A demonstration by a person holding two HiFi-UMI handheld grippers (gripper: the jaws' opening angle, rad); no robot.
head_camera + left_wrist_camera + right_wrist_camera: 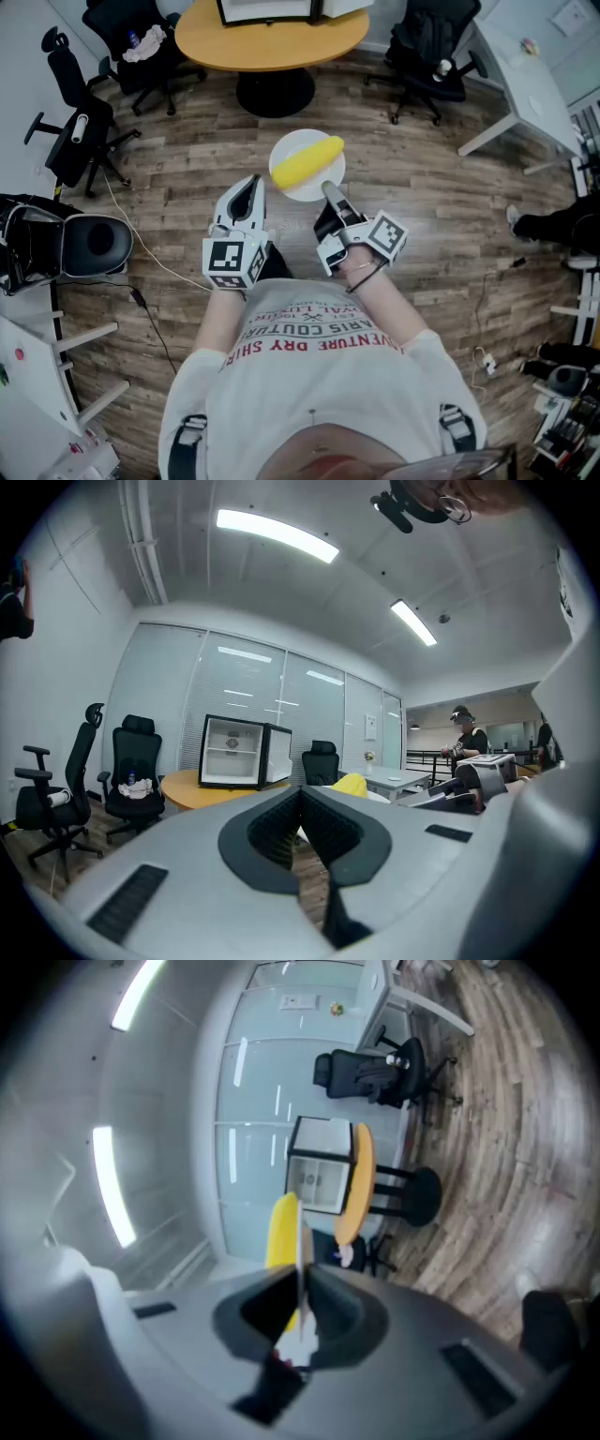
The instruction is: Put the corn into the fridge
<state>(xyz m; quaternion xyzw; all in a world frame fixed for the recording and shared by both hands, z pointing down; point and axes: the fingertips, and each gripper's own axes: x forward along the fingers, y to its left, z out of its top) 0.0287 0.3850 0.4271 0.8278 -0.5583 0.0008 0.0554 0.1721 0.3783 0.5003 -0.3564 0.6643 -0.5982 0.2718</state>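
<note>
Carefully level the round white plate (292,141), pinched at its rim by the right gripper (330,190), so the yellow corn cob (307,161) cannot roll; the left gripper (249,184) rides closed and empty.

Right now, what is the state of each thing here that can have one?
Yellow corn cob: lying on round white plate.
Plate: held above the floor by its rim.
Right tool: shut on the plate.
Left tool: shut, empty.
Small black fridge: door open.
</note>
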